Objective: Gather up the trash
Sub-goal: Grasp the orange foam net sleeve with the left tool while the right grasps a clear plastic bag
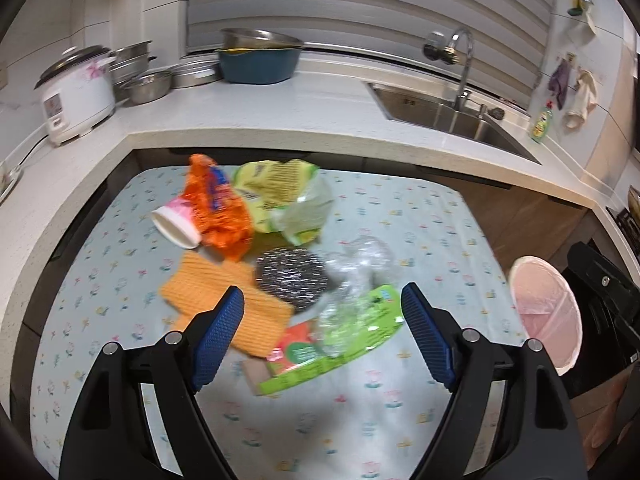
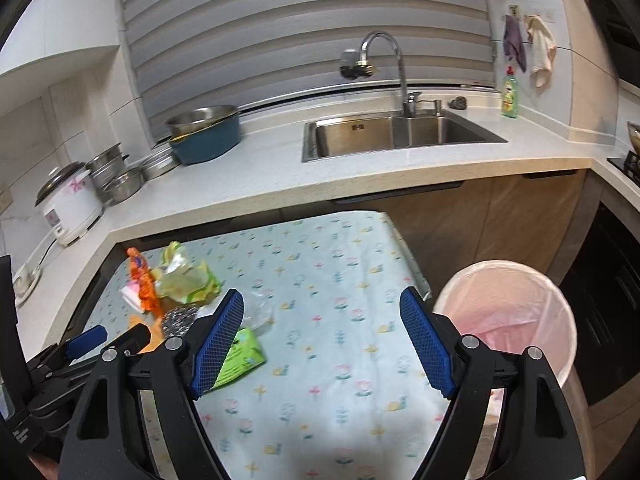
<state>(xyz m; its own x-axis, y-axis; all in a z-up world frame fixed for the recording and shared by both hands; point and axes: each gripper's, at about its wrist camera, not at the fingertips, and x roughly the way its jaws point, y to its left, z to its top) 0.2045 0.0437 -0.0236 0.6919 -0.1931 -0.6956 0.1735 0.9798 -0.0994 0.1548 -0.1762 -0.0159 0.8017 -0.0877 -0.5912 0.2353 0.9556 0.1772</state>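
A heap of trash lies on the flower-print table (image 1: 420, 220): a pink paper cup (image 1: 176, 222), an orange wrapper (image 1: 218, 208), a yellow-green bag (image 1: 280, 192), an orange cloth (image 1: 224, 304), a steel scourer (image 1: 292, 278), clear plastic (image 1: 356, 272) and a green wrapper (image 1: 340, 352). My left gripper (image 1: 322, 304) is open and empty, just above the green wrapper and scourer. My right gripper (image 2: 322, 308) is open and empty over bare tablecloth (image 2: 340, 280), right of the heap. The bin with a pink liner (image 2: 516, 312) stands right of the table; it also shows in the left wrist view (image 1: 548, 312).
A counter (image 2: 260, 184) wraps behind and left of the table, with a rice cooker (image 1: 76, 92), steel pots (image 1: 144, 76) and a blue basin (image 1: 260, 60). A sink (image 2: 400, 134) with a tap is at the back right. Wooden cabinets (image 2: 500, 220) stand behind the bin.
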